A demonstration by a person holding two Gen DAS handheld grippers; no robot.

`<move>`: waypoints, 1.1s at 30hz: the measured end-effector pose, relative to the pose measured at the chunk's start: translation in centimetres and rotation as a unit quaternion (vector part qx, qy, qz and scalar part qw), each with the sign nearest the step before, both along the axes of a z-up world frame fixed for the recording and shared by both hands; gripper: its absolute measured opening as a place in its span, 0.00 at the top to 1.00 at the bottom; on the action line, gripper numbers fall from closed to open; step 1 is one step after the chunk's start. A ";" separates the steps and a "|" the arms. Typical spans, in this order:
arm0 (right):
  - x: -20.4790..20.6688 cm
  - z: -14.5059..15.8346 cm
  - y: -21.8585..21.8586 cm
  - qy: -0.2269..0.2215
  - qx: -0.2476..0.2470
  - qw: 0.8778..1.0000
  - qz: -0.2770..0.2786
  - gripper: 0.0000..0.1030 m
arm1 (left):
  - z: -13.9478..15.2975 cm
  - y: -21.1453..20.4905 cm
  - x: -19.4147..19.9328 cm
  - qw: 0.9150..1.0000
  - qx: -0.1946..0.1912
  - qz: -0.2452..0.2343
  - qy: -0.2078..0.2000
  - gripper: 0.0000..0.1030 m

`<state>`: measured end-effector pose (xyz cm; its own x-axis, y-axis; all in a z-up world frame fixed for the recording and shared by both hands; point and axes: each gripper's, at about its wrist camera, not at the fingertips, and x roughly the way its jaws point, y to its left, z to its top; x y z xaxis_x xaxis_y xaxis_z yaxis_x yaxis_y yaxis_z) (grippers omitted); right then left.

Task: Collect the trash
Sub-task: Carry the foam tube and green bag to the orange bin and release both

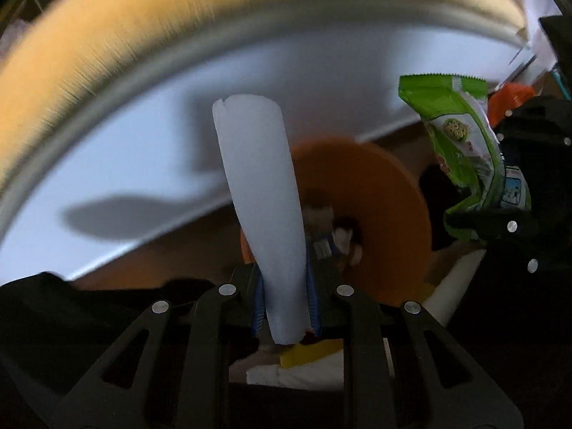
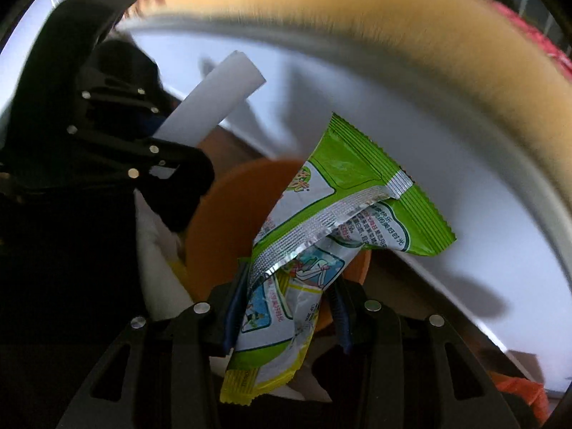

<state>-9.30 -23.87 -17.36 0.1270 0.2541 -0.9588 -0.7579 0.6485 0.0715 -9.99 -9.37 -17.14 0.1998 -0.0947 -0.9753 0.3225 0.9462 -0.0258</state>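
My left gripper (image 1: 286,304) is shut on a curled strip of white paper (image 1: 259,193) that stands up between its blue pads. My right gripper (image 2: 286,307) is shut on a crumpled green and yellow snack wrapper (image 2: 332,214). The right gripper (image 1: 500,221) with the wrapper (image 1: 461,136) shows at the right of the left wrist view; the left gripper (image 2: 150,150) with the paper (image 2: 211,100) shows at the left of the right wrist view. Both hang over an orange round bin (image 1: 386,207) (image 2: 228,221) with scraps inside.
A white tabletop (image 1: 143,150) (image 2: 447,178) with a pale rim curves behind the bin, and tan floor or carpet (image 1: 143,28) lies beyond it. White and yellow scraps (image 1: 304,361) lie below the left gripper. An orange object (image 2: 522,389) lies at the lower right.
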 end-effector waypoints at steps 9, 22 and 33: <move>4.5 -8.7 1.3 0.110 -0.080 0.991 0.008 0.60 | -9.5 -1.3 2.9 0.987 0.071 -0.021 0.139 0.82; 6.7 -13.6 1.6 0.171 -0.109 0.979 0.013 0.52 | -13.6 -2.5 4.3 0.976 0.064 -0.042 0.203 0.80; 6.9 -10.1 0.4 0.152 -0.087 0.985 -0.006 0.32 | -11.4 -3.4 3.2 0.982 0.071 -0.047 0.168 0.43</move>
